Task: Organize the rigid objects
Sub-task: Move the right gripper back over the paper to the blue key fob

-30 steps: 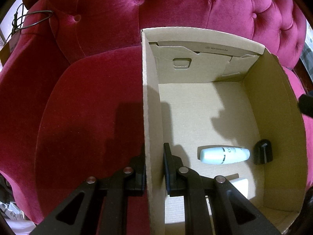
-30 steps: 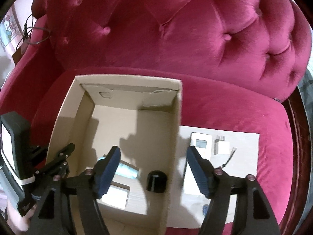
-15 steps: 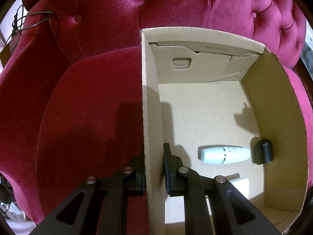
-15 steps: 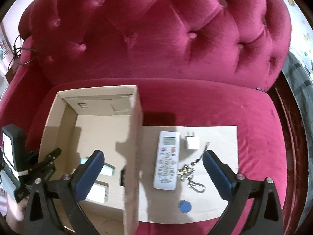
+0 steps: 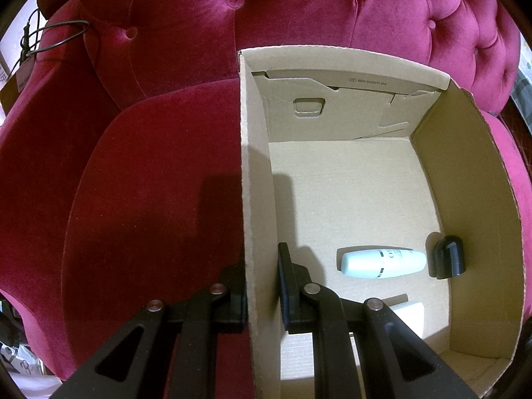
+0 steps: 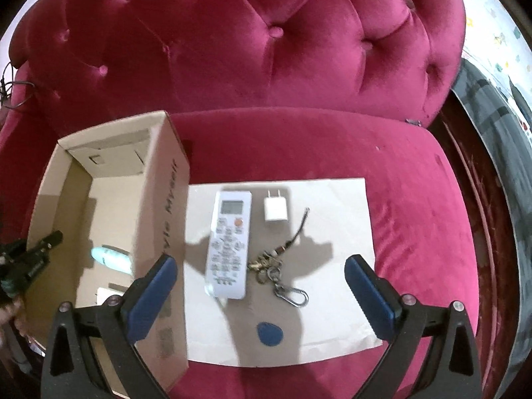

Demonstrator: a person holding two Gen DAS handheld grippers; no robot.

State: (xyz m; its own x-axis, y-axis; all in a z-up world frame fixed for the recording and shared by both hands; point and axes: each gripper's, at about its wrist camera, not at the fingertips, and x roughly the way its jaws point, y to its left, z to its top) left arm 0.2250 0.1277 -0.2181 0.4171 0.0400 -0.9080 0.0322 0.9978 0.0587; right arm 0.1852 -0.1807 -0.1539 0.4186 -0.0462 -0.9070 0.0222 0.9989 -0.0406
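On the red velvet sofa seat (image 6: pixel 332 146) stands an open cardboard box (image 5: pixel 465 199); the left tongs (image 5: pixel 262 286) are clamped on its left wall, one finger outside, one inside; within the box lie a pale bottle (image 5: pixel 382 263) on its side, a black cap (image 5: pixel 449 262) just beside it against the right wall, and a white item (image 5: pixel 410 316) partly hidden behind the tongs. Beside the box lies a paper sheet (image 6: pixel 332 342); on it rest a white remote (image 6: pixel 227 242), a white plug adapter (image 6: pixel 274 211), a keychain (image 6: pixel 279 272) and a blue tag (image 6: pixel 269 333). The right tongs (image 6: pixel 262 286) hang above the sheet, spread wide, gripping nothing.
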